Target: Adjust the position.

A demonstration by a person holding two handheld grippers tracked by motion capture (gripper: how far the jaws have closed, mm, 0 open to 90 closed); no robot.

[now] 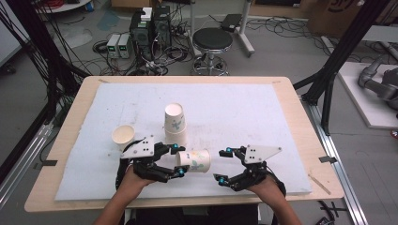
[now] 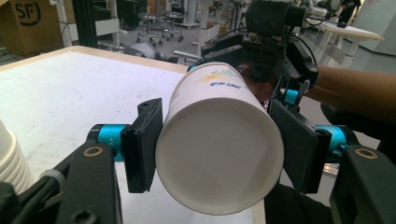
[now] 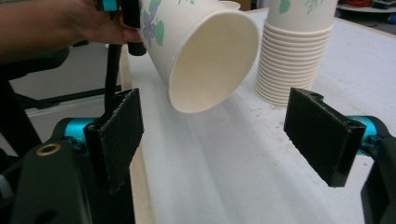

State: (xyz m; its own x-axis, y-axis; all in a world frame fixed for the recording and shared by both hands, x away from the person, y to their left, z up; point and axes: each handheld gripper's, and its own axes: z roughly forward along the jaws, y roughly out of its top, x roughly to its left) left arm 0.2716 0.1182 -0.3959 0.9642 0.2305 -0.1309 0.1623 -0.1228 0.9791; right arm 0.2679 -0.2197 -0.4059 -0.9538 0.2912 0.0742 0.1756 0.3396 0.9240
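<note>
high view: left gripper (image 1: 177, 161) grasps a paper cup (image 1: 194, 161) lying on its side, near the front edge of the worktop (image 1: 75, 101), over the white foam mat (image 1: 234, 108). cup's mouth faces the right gripper (image 1: 223, 165), which is just beside it, not touching, jaws spread wide with nothing between them. the cup is white with a green/blue floral print. behind it stands a stack of cups (image 1: 175, 123), upside down, same print. a single plain cup (image 1: 123, 136) sits upright to the left of the stack, mouth up. a black stool (image 1: 212, 44) is on the floor beyond the worktop.

left gripper view: cup (image 2: 219, 149) clamped between the two black pads (image 2: 144, 144), base toward the camera, flat white bottom with a rolled rim. pads press both sides of the lower wall. blue lettering on the top side, too small to read. right gripper (image 2: 275, 60) beyond the cup's far end. edge of the stack (image 2: 14, 158) at lower left.

right gripper view: jaws wide apart, pads (image 3: 119, 135) well clear of everything. cup (image 3: 205, 51) hangs tilted above and ahead of them, open mouth toward the camera, inside plain cream. leaf and flower print on the outer wall. stack (image 3: 292, 56) stands on the mat to the right, many nested rims visible.
</note>
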